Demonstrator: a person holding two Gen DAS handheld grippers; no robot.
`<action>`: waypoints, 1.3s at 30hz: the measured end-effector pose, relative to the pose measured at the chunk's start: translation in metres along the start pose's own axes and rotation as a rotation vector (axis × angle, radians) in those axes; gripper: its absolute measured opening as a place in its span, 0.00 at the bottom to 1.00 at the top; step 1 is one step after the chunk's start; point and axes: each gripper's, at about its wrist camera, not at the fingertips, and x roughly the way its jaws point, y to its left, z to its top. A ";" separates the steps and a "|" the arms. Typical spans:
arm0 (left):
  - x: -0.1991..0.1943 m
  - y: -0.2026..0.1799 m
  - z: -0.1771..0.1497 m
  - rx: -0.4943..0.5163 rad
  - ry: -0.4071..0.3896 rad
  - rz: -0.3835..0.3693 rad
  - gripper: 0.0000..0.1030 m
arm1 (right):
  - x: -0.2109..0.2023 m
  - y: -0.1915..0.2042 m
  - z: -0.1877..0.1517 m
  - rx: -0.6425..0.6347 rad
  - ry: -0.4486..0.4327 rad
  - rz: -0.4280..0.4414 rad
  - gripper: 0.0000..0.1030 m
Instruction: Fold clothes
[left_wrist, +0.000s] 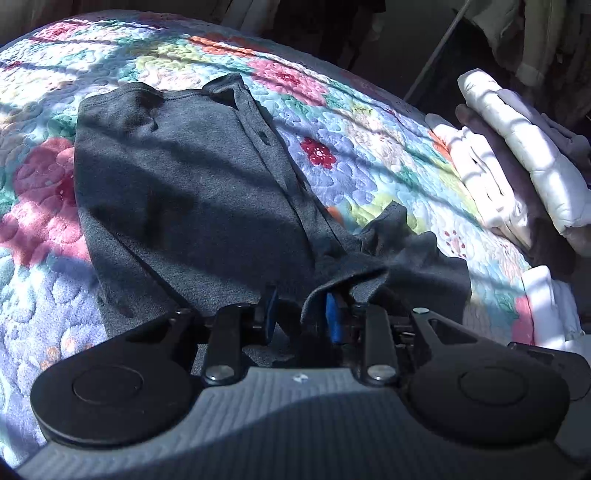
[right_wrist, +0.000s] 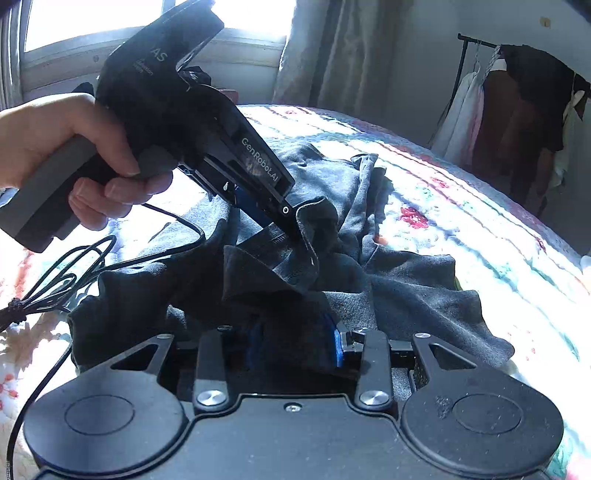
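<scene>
A dark grey shirt (left_wrist: 177, 177) with a button placket lies on a flowered quilt (left_wrist: 351, 147). My left gripper (left_wrist: 301, 314) has its blue pads around a bunched fold of the shirt's near edge. In the right wrist view the left gripper (right_wrist: 295, 236) pinches a hem of the same shirt (right_wrist: 406, 280) from above. My right gripper (right_wrist: 295, 343) has cloth of the shirt between its blue pads; the shirt is crumpled in front of it.
A stack of folded white and lilac clothes (left_wrist: 517, 177) sits on the bed's right side. A black cable (right_wrist: 74, 266) trails over the quilt (right_wrist: 480, 206) at left. A clothes rack with hanging garments (right_wrist: 517, 110) stands behind the bed, a window (right_wrist: 110, 22) at back left.
</scene>
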 end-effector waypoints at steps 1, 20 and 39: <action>0.001 0.000 -0.001 0.001 0.002 -0.008 0.26 | 0.001 0.001 -0.002 -0.006 0.002 0.008 0.40; 0.022 -0.068 0.039 0.111 -0.122 -0.126 0.58 | 0.006 -0.074 -0.022 0.363 -0.113 -0.443 0.00; -0.078 -0.002 -0.062 0.165 0.066 0.269 0.72 | -0.025 -0.059 0.000 0.508 -0.191 -0.300 0.52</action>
